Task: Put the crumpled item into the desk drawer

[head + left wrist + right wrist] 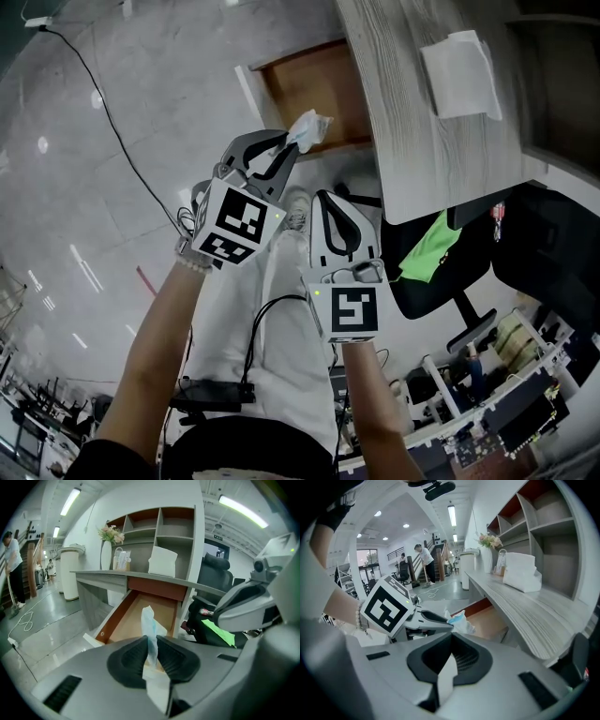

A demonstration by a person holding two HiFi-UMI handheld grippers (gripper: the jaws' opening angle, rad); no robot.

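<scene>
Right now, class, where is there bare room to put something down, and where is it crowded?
The open drawer has a bare wooden floor between its side walls. The desk top is bare around the white folded stack. Crowded: the desk's end by the flower vase.

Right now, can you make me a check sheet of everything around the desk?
Surface: grey desk top, with a white stack on it.
Job's things: crumpled tissue held at the open drawer; nothing seen inside the drawer.
Clutter: flower vase on the desk; green thing on the chair.
Claws: left claw shut on the tissue; right claw shut, empty.
Cables: thin cable across the floor; black cable at the person's lap.
Surroundings: shelves, white bin, a person far off.
</scene>
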